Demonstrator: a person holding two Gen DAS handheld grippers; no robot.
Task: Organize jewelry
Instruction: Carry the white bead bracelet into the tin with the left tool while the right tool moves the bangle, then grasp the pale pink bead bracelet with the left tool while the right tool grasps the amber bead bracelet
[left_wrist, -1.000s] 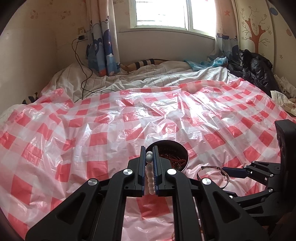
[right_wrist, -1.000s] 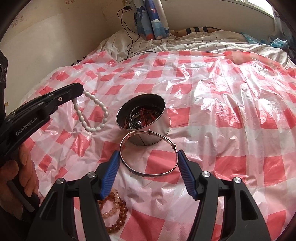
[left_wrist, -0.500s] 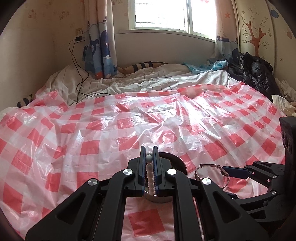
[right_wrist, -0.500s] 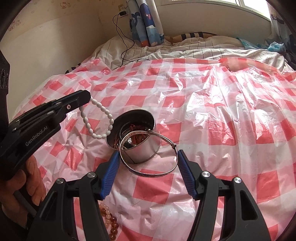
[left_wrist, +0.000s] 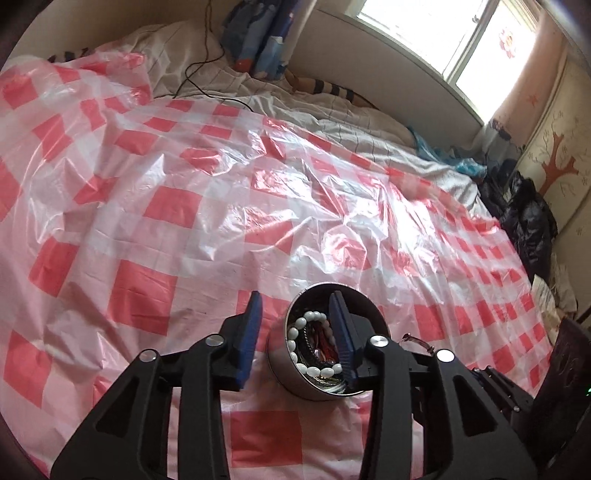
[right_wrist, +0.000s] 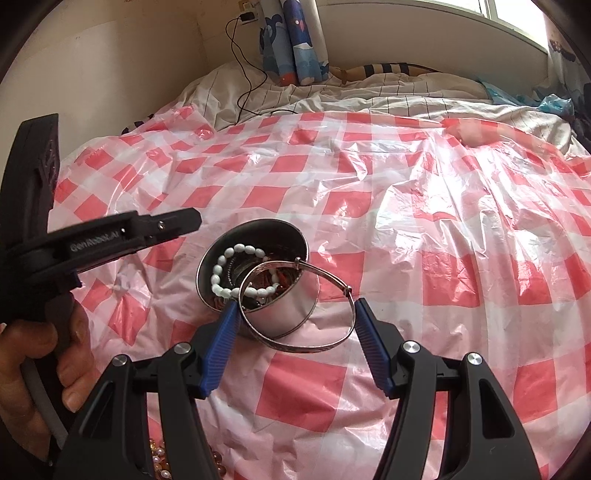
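A round metal tin (left_wrist: 286, 371) stands on the red-and-white checked plastic sheet (left_wrist: 147, 288). A white bead bracelet (left_wrist: 295, 338) lies inside it on top of red and dark jewelry. My left gripper (left_wrist: 295, 317) hangs just above the tin's rim; its jaws are opening and no pad touches the bracelet. In the right wrist view the left gripper (right_wrist: 194, 220) comes in from the left, over the tin (right_wrist: 255, 222) and the bracelet (right_wrist: 221, 266). My right gripper (right_wrist: 295, 326) is shut on a silver bangle (right_wrist: 306, 349), held flat beside the tin's near wall.
A person's hand (right_wrist: 70, 354) holds the left gripper's handle. Amber beads (right_wrist: 159, 456) lie at the sheet's near edge. Striped bedding, a black charger cable (right_wrist: 243, 92) and a curtain lie at the back. A dark jacket (left_wrist: 528, 221) is piled at the far right.
The left gripper rolled, sank over the tin and opened its jaws; the white bead bracelet left them and now lies in the tin. The right gripper moved slightly, still holding the bangle.
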